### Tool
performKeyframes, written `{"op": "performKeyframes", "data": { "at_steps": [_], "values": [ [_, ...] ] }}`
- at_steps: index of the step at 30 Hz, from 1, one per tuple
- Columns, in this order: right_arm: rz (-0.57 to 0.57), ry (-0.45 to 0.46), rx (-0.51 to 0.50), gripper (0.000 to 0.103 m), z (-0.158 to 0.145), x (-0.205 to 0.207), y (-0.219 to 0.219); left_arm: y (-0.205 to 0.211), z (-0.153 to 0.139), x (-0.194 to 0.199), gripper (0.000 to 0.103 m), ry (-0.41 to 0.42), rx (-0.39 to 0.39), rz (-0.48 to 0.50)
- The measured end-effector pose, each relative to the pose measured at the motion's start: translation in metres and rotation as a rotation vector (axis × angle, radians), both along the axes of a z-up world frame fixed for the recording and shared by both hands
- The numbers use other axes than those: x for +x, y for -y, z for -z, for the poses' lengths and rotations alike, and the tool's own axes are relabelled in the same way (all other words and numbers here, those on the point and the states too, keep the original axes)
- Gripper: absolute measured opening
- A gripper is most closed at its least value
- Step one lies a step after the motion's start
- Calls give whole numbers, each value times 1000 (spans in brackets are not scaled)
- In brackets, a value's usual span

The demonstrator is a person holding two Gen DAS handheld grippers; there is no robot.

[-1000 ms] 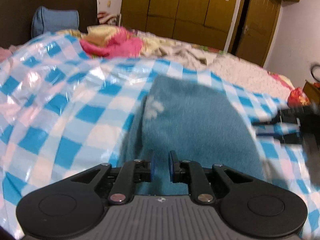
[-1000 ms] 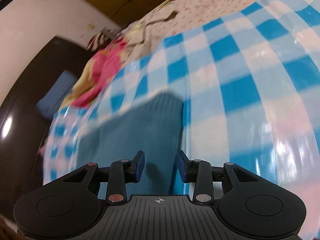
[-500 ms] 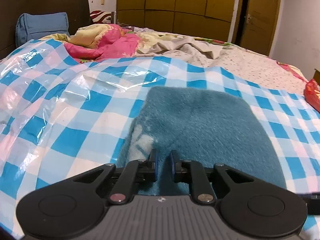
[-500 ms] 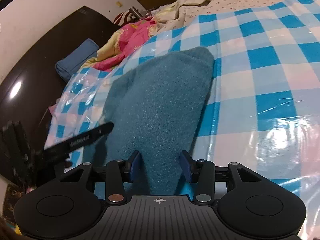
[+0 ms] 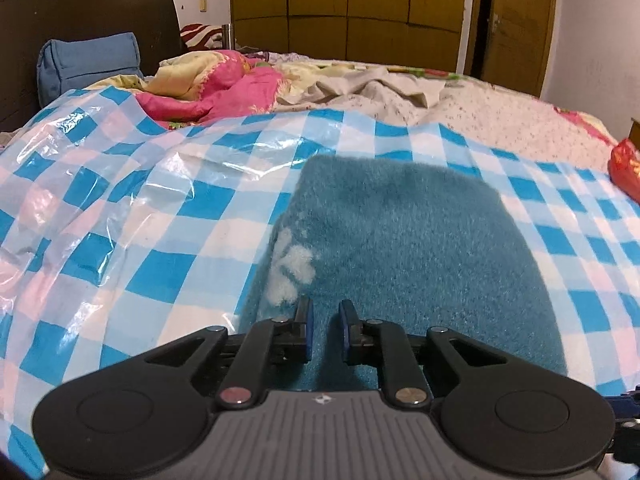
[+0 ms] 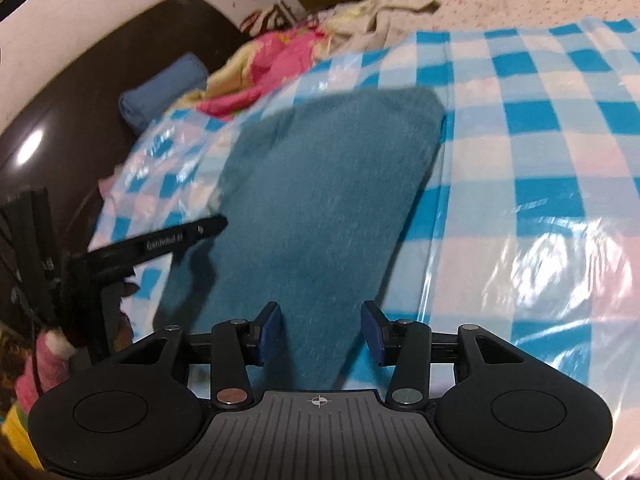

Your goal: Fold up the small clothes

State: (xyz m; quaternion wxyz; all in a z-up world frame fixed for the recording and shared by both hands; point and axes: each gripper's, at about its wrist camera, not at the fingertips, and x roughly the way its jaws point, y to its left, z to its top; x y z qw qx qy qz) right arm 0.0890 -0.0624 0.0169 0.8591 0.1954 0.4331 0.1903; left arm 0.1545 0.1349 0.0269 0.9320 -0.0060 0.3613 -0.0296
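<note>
Left wrist: left hand-held gripper (image 5: 325, 330) nearly closed over teal garment (image 5: 400, 248).

Garment (image 5: 400, 248) on sheet (image 5: 140, 220), pillow (image 5: 88, 62) behind

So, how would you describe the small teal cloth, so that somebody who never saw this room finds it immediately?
Start at the bed with the dark wooden headboard; its near part is covered by a shiny blue-and-white checked plastic sheet. On that sheet lies the fuzzy teal cloth, flat and roughly rectangular. It is the only plain dark-teal thing there, with a small white fluffy mark near its left edge.
</note>
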Motion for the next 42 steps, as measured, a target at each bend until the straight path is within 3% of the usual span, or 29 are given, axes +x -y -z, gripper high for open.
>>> {"op": "performKeyframes", "data": {
  "at_steps": [9,17,42],
  "values": [
    [-4,17,-52,44,-8,-15,-2,-4,-10,-19,28,13,-7,3],
    [-8,-9,-37,45,-5,-22,-11,-8,-13,-30,28,15,-16,14],
    [-69,18,-127,49,-5,-39,-35,-4,-4,-33,28,-8,7,24]
  ]
}}
